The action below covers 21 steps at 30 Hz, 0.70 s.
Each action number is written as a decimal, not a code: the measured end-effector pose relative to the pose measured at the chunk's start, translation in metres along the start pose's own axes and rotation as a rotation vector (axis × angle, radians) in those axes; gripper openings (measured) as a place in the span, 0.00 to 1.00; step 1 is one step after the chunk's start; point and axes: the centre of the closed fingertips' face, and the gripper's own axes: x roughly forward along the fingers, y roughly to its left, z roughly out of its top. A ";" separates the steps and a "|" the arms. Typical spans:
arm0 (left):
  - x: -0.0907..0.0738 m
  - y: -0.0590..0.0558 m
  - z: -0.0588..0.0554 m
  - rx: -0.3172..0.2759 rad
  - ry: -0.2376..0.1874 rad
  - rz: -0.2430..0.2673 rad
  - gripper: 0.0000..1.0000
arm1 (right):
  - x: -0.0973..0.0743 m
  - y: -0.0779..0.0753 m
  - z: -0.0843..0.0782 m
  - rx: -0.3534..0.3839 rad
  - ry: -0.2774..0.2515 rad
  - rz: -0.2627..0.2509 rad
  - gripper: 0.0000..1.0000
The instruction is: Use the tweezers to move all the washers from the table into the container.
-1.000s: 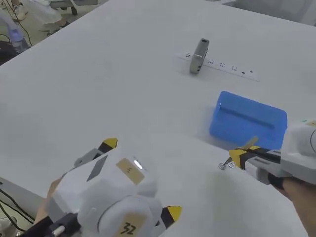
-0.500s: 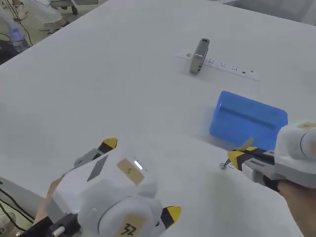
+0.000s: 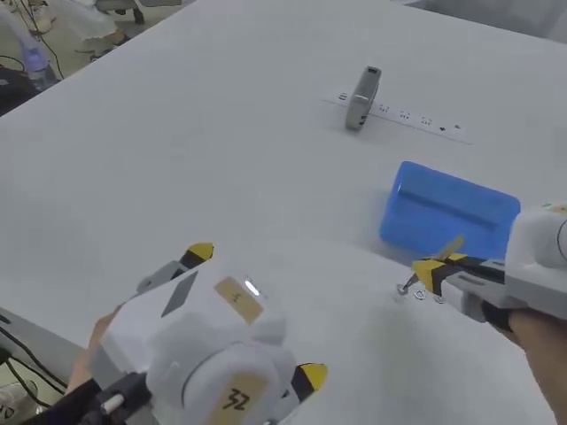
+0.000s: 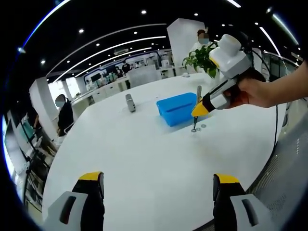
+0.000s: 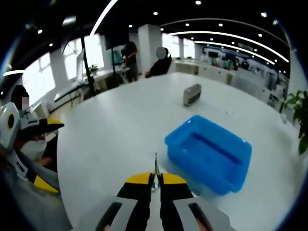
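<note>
My right gripper [image 3: 431,275] is shut on thin metal tweezers [image 3: 407,285] just in front of the blue container [image 3: 454,211]. Their tip touches the white table beside two small washers [image 3: 420,294]. In the right gripper view the tweezers [image 5: 155,167] stick out between the closed jaws, and the blue container [image 5: 210,152] lies just ahead to the right, with nothing seen in it. The left gripper view has the tweezers' tip [image 4: 194,128] down by the washers [image 4: 203,126]. My left gripper [image 3: 255,315] hovers open at the table's near edge, its jaws wide apart and holding nothing.
A white power strip [image 3: 407,119] with a grey block [image 3: 361,98] standing on it lies at the far side of the table. The table's near edge runs close under my left gripper [image 4: 159,180]. People stand in the office behind.
The right gripper shifted slightly with the tweezers, their tip staying by the washers. The left gripper has held still. The head camera moved a little.
</note>
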 end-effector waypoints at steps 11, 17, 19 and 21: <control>0.000 0.001 0.000 0.002 -0.001 0.001 0.97 | -0.014 -0.032 0.050 0.004 -0.118 -0.072 0.02; 0.000 0.000 0.000 0.004 -0.001 -0.001 0.96 | -0.018 -0.054 0.070 0.047 -0.176 -0.126 0.02; 0.000 0.000 0.000 0.005 0.001 -0.002 0.96 | -0.017 -0.060 0.074 0.060 -0.189 -0.137 0.02; 0.000 0.000 0.000 0.007 0.001 -0.002 0.96 | -0.015 -0.065 0.077 0.068 -0.197 -0.147 0.02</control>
